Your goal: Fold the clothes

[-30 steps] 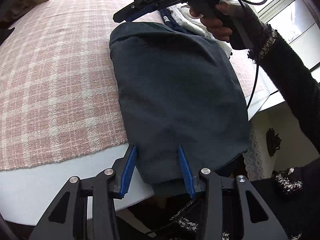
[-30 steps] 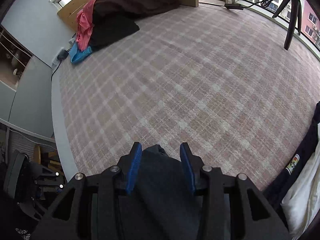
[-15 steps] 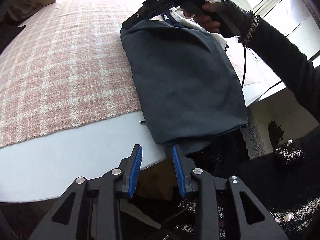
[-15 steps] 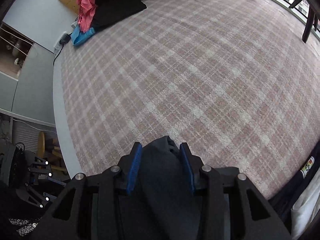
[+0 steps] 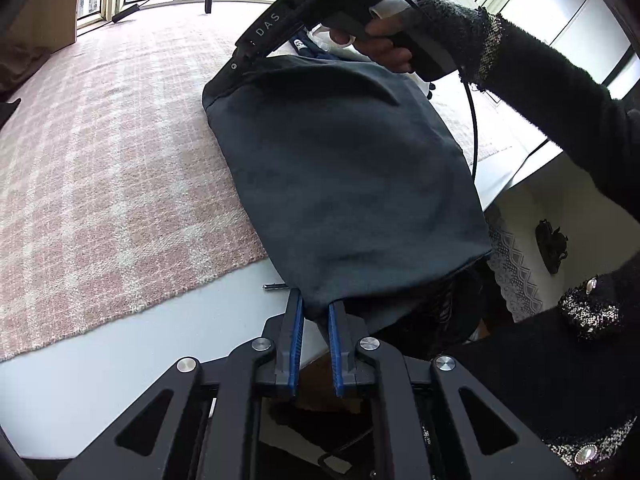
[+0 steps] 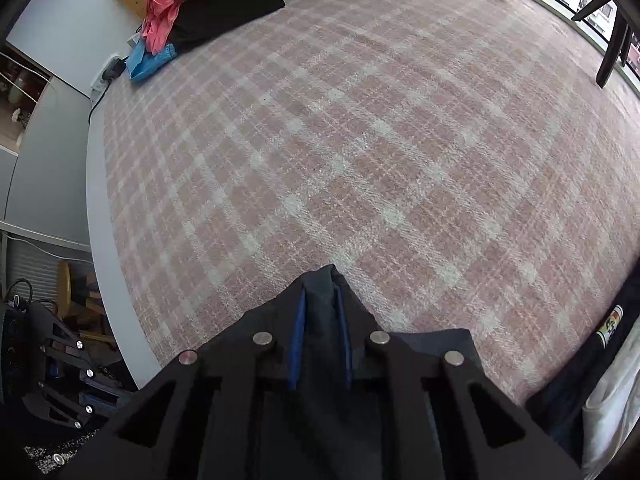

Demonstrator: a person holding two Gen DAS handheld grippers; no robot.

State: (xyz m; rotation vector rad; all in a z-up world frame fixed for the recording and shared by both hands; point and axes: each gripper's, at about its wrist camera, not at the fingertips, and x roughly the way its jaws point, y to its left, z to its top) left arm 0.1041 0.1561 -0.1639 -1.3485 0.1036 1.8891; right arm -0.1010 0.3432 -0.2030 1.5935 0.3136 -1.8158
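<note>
A dark grey-blue garment [image 5: 340, 176] stretches from the pink plaid cloth [image 5: 100, 168] out past the table's near edge. My left gripper [image 5: 314, 312] is shut on its near corner at the white table edge. The right gripper [image 5: 280, 28], held in a hand with a black sleeve, pinches the far corner. In the right wrist view the right gripper [image 6: 320, 300] is shut on a bunched peak of the same garment [image 6: 324, 320], just above the plaid cloth [image 6: 360, 140].
A heap of clothes, pink, blue and dark [image 6: 192, 12], lies at the table's far corner. Navy and white garments [image 6: 600, 368] sit beside the held one. A small screw-like object [image 5: 276, 286] lies on the white table edge [image 5: 120, 344]. A tripod leg [image 6: 612, 48] stands by the window.
My left gripper closed from open onto the garment's near corner. The right gripper closed on the far corner and lifted it slightly. The garment now hangs taut between both.
</note>
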